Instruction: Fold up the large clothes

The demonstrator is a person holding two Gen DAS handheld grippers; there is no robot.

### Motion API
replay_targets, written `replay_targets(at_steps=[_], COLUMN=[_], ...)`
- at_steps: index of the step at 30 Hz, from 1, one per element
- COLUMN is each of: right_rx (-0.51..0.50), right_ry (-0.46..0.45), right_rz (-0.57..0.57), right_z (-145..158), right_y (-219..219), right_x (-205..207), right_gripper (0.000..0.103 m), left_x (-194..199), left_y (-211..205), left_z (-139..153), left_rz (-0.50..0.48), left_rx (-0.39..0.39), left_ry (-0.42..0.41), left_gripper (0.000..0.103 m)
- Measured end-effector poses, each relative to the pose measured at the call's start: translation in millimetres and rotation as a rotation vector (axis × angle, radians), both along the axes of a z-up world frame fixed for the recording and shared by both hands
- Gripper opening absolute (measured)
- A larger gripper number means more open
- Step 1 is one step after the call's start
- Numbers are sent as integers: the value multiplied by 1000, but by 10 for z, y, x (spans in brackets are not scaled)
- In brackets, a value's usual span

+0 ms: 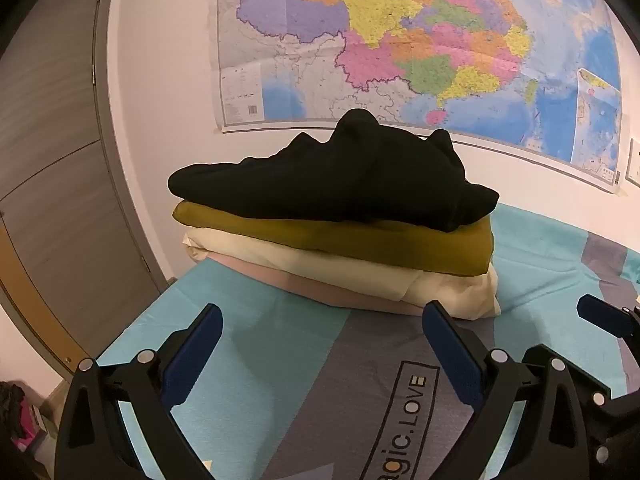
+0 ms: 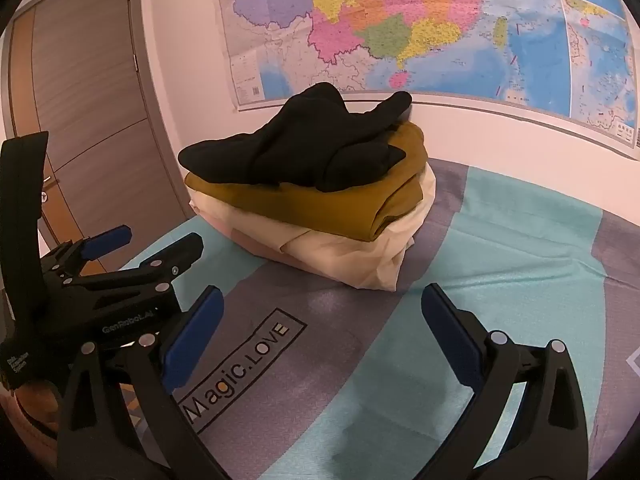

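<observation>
A stack of folded clothes sits on the bed near the wall. A black garment (image 1: 332,176) (image 2: 304,148) lies loosely bunched on top, over a mustard piece (image 1: 360,240) (image 2: 340,208), a cream one (image 1: 440,284) (image 2: 360,256) and a pink one (image 1: 320,286) at the bottom. My left gripper (image 1: 322,316) (image 2: 164,236) hovers open just short of the stack, with nothing between its fingers. My right gripper (image 2: 323,298) is open and empty too, beside it on the right and a little back from the stack. One of its fingers (image 1: 600,314) shows at the edge of the left wrist view.
The bed carries a teal and grey sheet (image 2: 500,272) with a "Magic.LOVE" label (image 2: 240,364). A large coloured map (image 1: 400,40) hangs on the white wall behind the stack. A grey-brown door (image 2: 92,100) stands at the left, past the bed's edge.
</observation>
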State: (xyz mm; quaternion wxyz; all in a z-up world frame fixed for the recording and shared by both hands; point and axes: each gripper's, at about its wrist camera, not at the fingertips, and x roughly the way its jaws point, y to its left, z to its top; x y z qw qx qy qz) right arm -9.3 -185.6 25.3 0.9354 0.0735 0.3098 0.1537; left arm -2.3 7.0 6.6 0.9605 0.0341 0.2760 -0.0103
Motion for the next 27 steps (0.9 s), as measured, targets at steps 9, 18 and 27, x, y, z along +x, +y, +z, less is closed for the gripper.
replay_targets(at_steps=[9,18,27], right_rx=[-7,1,0], right_ry=[-4,-12,-18], right_rz=[-4,-3,4], right_z=[28,32,42], right_y=[28,4,31], right_x=[12,5,-27], right_gripper=[98,98,98], left_x=[9,-12,-17], left_y=[3,18,57], left_z=[9,17,29], left_rz=[-3,-2,-1], left_rx=[-6,-8,-13], left_ry=[4,-1,-6], left_gripper=[97,97,97])
